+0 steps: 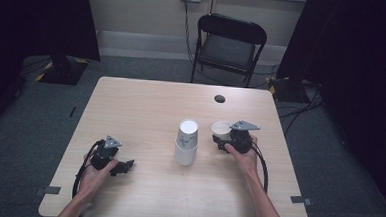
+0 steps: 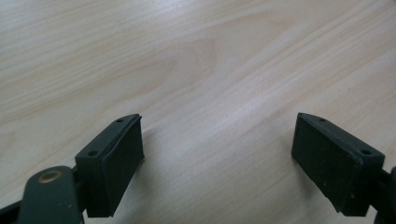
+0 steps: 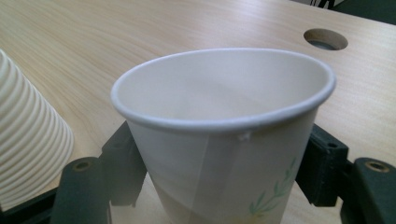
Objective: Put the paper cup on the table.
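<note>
An upright white paper cup with a green leaf print stands right of the table's middle. My right gripper is shut on it, one black jaw against each side, and the rim looks slightly squeezed into an oval. Just left of it stands a stack of upside-down white ribbed cups. At the front left of the table my left gripper rests open, jaws wide apart with only bare wood between them.
The light wooden table has a round cable hole near its far edge. A black folding chair stands behind the table. Cables trail from both grippers toward the front edge.
</note>
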The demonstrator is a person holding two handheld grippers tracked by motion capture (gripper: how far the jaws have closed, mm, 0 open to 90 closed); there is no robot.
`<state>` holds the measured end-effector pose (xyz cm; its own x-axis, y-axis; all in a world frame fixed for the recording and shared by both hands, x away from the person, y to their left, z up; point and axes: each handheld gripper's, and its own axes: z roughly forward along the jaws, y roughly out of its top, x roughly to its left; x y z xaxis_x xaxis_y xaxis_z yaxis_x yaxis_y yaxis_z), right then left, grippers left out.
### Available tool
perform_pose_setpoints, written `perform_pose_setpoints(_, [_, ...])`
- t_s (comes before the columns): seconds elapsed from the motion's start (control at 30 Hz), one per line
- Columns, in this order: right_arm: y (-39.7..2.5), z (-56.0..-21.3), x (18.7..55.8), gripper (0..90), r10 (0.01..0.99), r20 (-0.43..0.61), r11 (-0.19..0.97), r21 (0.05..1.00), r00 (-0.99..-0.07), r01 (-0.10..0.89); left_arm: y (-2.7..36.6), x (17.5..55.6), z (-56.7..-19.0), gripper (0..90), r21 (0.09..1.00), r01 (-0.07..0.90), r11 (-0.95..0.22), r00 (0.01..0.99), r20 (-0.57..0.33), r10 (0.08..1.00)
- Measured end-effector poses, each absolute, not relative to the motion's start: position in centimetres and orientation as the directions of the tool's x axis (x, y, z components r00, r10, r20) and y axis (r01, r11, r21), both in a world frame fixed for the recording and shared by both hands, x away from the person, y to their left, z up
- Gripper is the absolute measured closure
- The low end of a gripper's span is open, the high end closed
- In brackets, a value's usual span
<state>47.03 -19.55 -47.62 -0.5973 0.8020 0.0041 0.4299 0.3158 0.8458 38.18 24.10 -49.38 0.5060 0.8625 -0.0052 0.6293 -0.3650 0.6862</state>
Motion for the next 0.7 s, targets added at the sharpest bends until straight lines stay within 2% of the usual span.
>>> perform_pose_setpoints(0.3, [-19.9,-48.1,47.0,27.9,0.805,0.017,0.303,0.848,-0.594,0.435,24.4,38.4,-50.1,6.3,0.724,0.597,-0.346,0.504,-0.003,0.864])
perform_pose_setpoints(0.63, [-20.9,-48.8,45.9,26.7,0.807,0.033,0.314,0.821,-0.589,0.477,24.3,38.4,-50.1,5.8,0.726,0.598,-0.339,0.499,-0.006,0.867])
perform_pose_setpoints(0.7, [-21.1,-49.0,45.8,21.4,0.81,0.043,0.306,0.819,-0.584,0.485,24.3,38.4,-50.1,5.7,0.726,0.598,-0.339,0.499,-0.006,0.867])
